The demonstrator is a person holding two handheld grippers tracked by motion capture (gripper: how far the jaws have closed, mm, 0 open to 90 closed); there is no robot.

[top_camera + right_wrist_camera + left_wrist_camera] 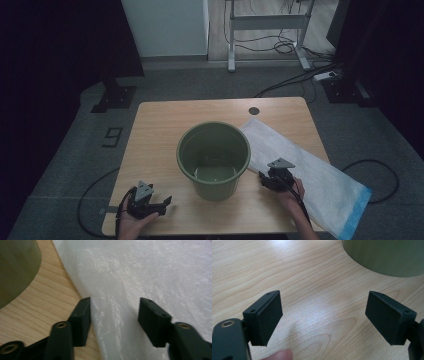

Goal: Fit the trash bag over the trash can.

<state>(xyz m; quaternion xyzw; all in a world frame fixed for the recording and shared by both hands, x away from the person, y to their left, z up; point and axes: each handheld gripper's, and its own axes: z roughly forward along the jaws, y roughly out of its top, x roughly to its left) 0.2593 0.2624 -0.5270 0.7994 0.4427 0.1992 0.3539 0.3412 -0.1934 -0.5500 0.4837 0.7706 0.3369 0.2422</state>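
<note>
Plastic bag (310, 170) flat on table (160, 125) | green bucket (214, 160) beside it

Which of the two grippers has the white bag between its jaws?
The right gripper: its open jaws straddle the edge of the white plastic bag, not yet pressing it. The left gripper has bare wooden table between its jaws.

A grey floor (65, 150) bears cables (285, 47), a desk frame (267, 22), and seemingly a "9" marking (113, 136).
</note>
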